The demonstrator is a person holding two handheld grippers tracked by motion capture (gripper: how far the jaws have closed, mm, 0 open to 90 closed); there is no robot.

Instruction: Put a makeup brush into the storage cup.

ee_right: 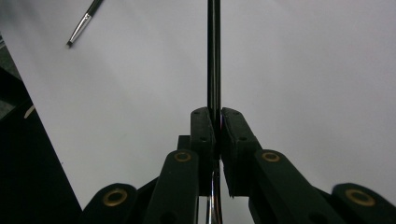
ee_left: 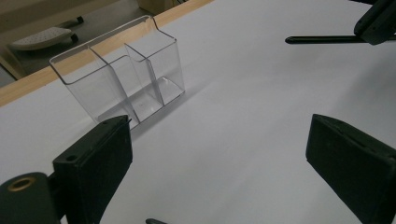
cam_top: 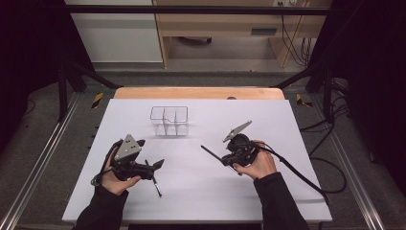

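Right gripper (ee_right: 217, 122) has its jaws pressed together, pinching a thin black stick (ee_right: 214, 56) that runs straight out ahead of the jaw tips, lifted off the white table (cam_top: 268, 191). Left gripper (ee_left: 219, 154) has jaws spread wide, nothing between them; a clear divided organizer (ee_left: 122, 74) stands ahead of its left jaw, untouched. A small brush (cam_top: 155, 181) lies just below the left gripper's jaws

A clear 3-compartment organiser (cam_top: 169, 121) stands at the table's (cam_top: 268, 201) far centre. 1 brush (cam_top: 155, 182) lies near-left, by the left gripper (cam_top: 155, 165). The right gripper (cam_top: 225, 159), near-right, clamps a second brush (cam_top: 210, 154).
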